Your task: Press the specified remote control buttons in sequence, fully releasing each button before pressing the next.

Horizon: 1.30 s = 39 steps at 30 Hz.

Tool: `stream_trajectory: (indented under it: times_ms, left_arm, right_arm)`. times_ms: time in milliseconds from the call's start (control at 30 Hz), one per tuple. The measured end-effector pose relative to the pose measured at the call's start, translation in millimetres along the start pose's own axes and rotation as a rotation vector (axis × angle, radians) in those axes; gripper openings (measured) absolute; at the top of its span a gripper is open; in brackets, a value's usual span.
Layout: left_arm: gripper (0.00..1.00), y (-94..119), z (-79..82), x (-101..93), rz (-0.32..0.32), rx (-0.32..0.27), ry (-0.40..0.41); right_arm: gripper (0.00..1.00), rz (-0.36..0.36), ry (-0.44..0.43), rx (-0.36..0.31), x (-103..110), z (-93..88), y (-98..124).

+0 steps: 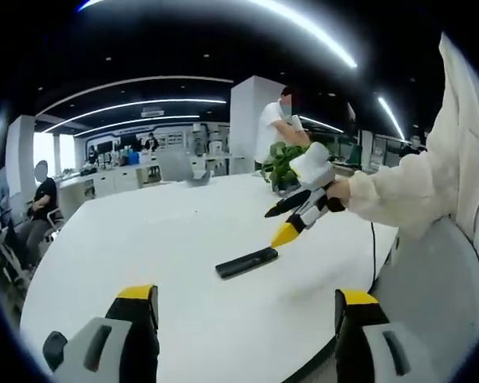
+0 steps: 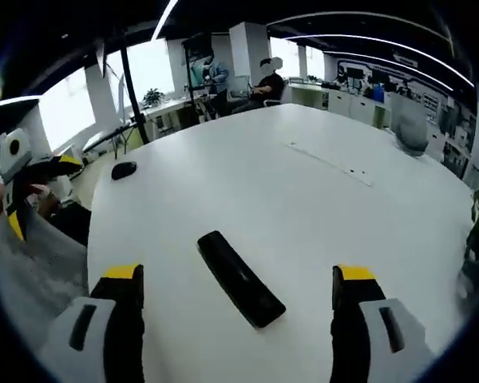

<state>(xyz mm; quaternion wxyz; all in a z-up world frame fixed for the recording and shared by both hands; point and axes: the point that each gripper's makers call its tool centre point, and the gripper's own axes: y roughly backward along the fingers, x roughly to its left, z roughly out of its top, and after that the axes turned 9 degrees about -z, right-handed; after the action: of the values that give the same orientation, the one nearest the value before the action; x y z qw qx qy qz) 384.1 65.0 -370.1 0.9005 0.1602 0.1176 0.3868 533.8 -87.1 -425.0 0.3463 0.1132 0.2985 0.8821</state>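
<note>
A slim black rectangular remote control (image 2: 240,278) lies flat at lower centre on the white table (image 2: 319,207). The left gripper (image 1: 247,307) and right gripper (image 2: 236,287) both hover above it, jaws spread wide, holding nothing.

Potted plant (image 1: 283,166), black mouse (image 2: 124,169)
</note>
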Motion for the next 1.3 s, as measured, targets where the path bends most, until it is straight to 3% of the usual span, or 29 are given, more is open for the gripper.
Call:
stream_trajectory:
  times_ms: [267, 667, 967, 1300]
  left_arm:
    - [0.96, -1.8, -0.8, -4.0, -0.015, 0.01, -0.018]
    - [0.96, 0.1, 2.5, -2.7, -0.003, -0.008, -0.03]
    - [0.95, -0.1, 4.0, -5.5, -0.008, -0.012, -0.043]
    - [0.95, -1.7, 2.4, -8.9, -0.021, -0.001, -0.059]
  right_arm:
    - [1.0, -0.062, 0.004, -0.052, -1.3, 10.5, 42.0]
    - [1.0, -0.119, -0.02, -0.163, 20.2, 19.9, 113.4]
    - [1.0, -0.202, 0.004, -0.179, 35.4, 1.3, 159.0]
    - [1.0, -0.28, -0.108, -0.214, 46.9, -25.7, 188.9]
